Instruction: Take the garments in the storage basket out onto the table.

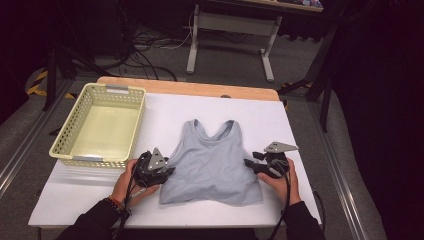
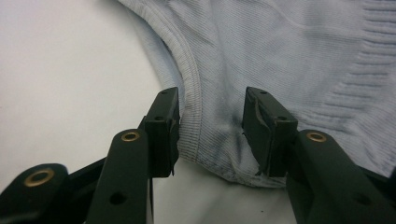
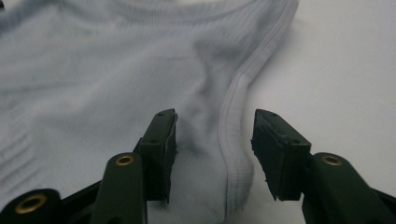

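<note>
High view: illumination falls from above onto the desk (image 1: 90,200), whose white surface renders bright and evenly lit. Surroundings are dim; the right side and the upper corners fall to near black. Resolution is low, with soft detail. Shadows beneath the basket (image 1: 95,125) are faint and short.

Left gripper view and right gripper view: light is diffuse, without glare. The grey top (image 2: 289,56) is sharp at mid-distance, where the rib knit resolves; it softens toward the upper edge. The black tongs (image 3: 214,156) read underexposed, with little surface detail, and cast soft shadows on the fabric.
</note>
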Motion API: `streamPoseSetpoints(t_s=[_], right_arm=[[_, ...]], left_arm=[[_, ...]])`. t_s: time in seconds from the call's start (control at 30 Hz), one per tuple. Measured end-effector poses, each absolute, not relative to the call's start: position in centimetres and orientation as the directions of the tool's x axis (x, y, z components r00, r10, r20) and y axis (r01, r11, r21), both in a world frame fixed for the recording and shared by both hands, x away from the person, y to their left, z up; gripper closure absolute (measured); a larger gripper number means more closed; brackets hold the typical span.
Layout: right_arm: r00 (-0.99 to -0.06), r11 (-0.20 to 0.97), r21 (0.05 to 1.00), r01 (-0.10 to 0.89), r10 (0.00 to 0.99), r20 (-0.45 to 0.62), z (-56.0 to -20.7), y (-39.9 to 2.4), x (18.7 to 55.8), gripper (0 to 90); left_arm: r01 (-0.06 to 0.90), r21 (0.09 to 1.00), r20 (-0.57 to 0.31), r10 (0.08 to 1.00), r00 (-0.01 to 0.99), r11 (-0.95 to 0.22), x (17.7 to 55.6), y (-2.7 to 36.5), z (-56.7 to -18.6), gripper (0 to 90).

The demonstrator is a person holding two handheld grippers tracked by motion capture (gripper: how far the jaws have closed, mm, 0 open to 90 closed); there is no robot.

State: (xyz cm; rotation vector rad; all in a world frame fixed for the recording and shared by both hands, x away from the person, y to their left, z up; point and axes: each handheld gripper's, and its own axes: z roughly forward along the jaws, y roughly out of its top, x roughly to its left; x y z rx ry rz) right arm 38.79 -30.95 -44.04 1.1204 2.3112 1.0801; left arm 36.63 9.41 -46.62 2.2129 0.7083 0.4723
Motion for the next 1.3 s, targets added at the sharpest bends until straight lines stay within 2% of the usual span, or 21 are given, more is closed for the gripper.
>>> streamPoseSetpoints(t_s=[0.1, 0.17, 0.3, 0.37, 0.47, 0.63, 0.8, 0.87, 1.0, 1.07, 1.17, 1.2, 1.23, 1.3], right_arm=[[-0.614, 0.395, 0.75, 0.531, 0.789, 0.019, -44.7, -31.2, 39.0, 49.1], [-0.608, 0.388, 0.748, 0.538, 0.794, 0.025, -44.8, -31.3, 39.1, 49.0], [-0.627, 0.402, 0.735, 0.546, 0.778, 0.04, -44.9, -31.2, 38.7, 64.7], [-0.642, 0.427, 0.738, 0.523, 0.767, 0.012, -44.8, -31.0, 38.5, 74.3], [-0.64, 0.421, 0.748, 0.513, 0.769, 0.006, -44.3, -31.1, 38.3, 77.1], [-0.572, 0.328, 0.812, 0.483, 0.82, 0.009, -41.5, -31.7, 37.2, 79.3], [-0.528, 0.315, 0.821, 0.476, 0.849, -0.019, -41.1, -31.1, 38.2, 79.8], [-0.523, 0.314, 0.822, 0.475, 0.852, -0.023, -41.1, -31.0, 38.5, 79.8], [-0.49, 0.322, 0.826, 0.462, 0.869, -0.065, -41.5, -30.3, 40.6, 79.6], [-0.483, 0.326, 0.824, 0.463, 0.872, -0.074, -41.7, -30.1, 41.0, 79.0], [-0.464, 0.304, 0.822, 0.481, 0.884, -0.055, -42.4, -30.0, 41.5, 67.3], [-0.464, 0.304, 0.822, 0.481, 0.884, -0.055, -42.4, -30.0, 41.5, 67.3], [-0.448, 0.287, 0.833, 0.473, 0.892, -0.053, -42.2, -30.5, 41.0, 58.4], [-0.448, 0.277, 0.838, 0.47, 0.893, -0.045, -42.1, -30.8, 40.7, 56.5]], left_arm=[[0.349, 0.752, 0.096, 0.616, 0.782, -0.559, 36.7, 9.4, -46.7, 57.6], [0.346, 0.751, 0.096, 0.611, 0.786, -0.563, 36.7, 9.4, -46.6, 62.7], [0.332, 0.742, 0.107, 0.591, 0.799, -0.583, 36.7, 9.0, -46.5, 77.7], [0.321, 0.74, 0.127, 0.59, 0.797, -0.592, 36.7, 8.9, -46.3, 81.8], [0.299, 0.751, 0.155, 0.596, 0.788, -0.589, 36.6, 8.9, -45.5, 82.5], [0.268, 0.803, 0.161, 0.626, 0.763, -0.533, 36.8, 9.3, -42.9, 83.1], [0.262, 0.81, 0.18, 0.647, 0.741, -0.525, 37.8, 9.0, -42.2, 82.9], [0.277, 0.818, 0.161, 0.664, 0.73, -0.503, 38.3, 9.0, -42.1, 82.8], [0.302, 0.823, 0.14, 0.688, 0.712, -0.48, 38.9, 9.1, -42.3, 74.5], [0.302, 0.825, 0.152, 0.702, 0.696, -0.478, 38.7, 9.2, -42.2, 61.8], [0.251, 0.856, 0.159, 0.692, 0.704, -0.453, 37.5, 9.6, -41.4, 50.9], [0.227, 0.855, 0.188, 0.686, 0.703, -0.467, 36.8, 9.6, -41.1, 50.9], [0.191, 0.859, 0.198, 0.652, 0.732, -0.475, 35.3, 9.8, -40.8, 42.5], [0.181, 0.862, 0.192, 0.637, 0.747, -0.473, 34.6, 9.8, -40.8, 37.5]])
